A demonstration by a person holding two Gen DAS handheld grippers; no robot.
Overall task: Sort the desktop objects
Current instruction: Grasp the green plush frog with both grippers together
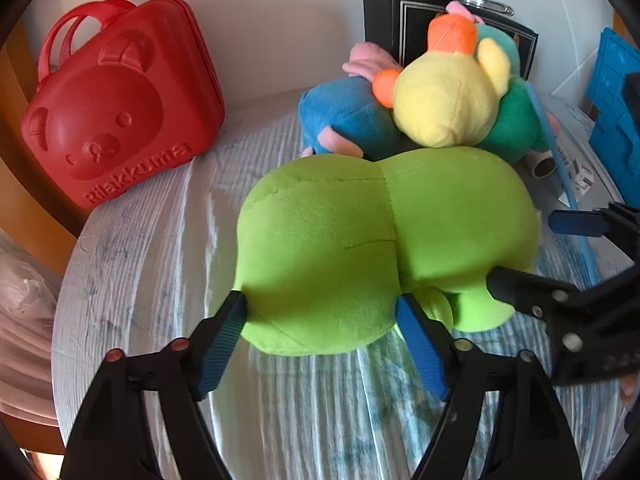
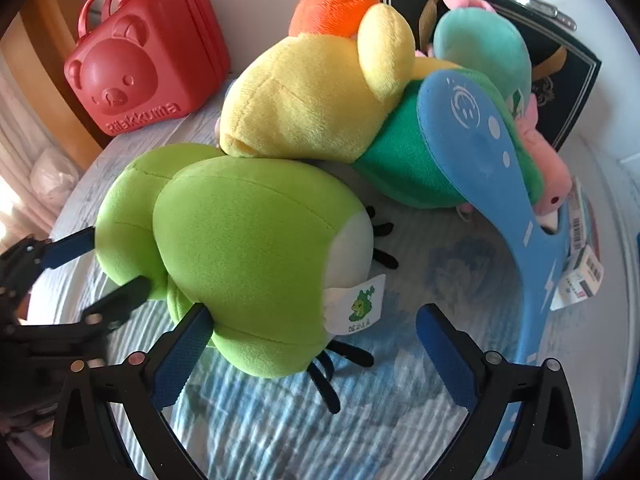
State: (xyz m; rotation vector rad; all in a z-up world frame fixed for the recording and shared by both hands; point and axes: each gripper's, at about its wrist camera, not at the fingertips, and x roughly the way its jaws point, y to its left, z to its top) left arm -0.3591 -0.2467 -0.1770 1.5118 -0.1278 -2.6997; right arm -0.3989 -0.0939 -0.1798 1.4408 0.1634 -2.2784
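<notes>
A lime green plush toy (image 1: pixel 352 248) lies on the striped cloth, also in the right wrist view (image 2: pixel 240 248). My left gripper (image 1: pixel 320 320) is shut on its near bulge, both blue pads pressing into the plush. My right gripper (image 2: pixel 312 328) is open around the toy's other end, its left pad touching the plush and its right pad apart. It shows from the side in the left wrist view (image 1: pixel 532 248). Behind lies a pile of plush toys: yellow (image 1: pixel 448 100), blue (image 1: pixel 344 116) and dark green (image 1: pixel 516 124).
A red Rilakkuma case (image 1: pixel 120 100) stands at the back left against the wall. A dark box (image 1: pixel 404 28) stands behind the pile. A blue flat plastic piece (image 2: pixel 492 184) curves along the right. Labelled packets (image 2: pixel 584 268) lie at the right edge.
</notes>
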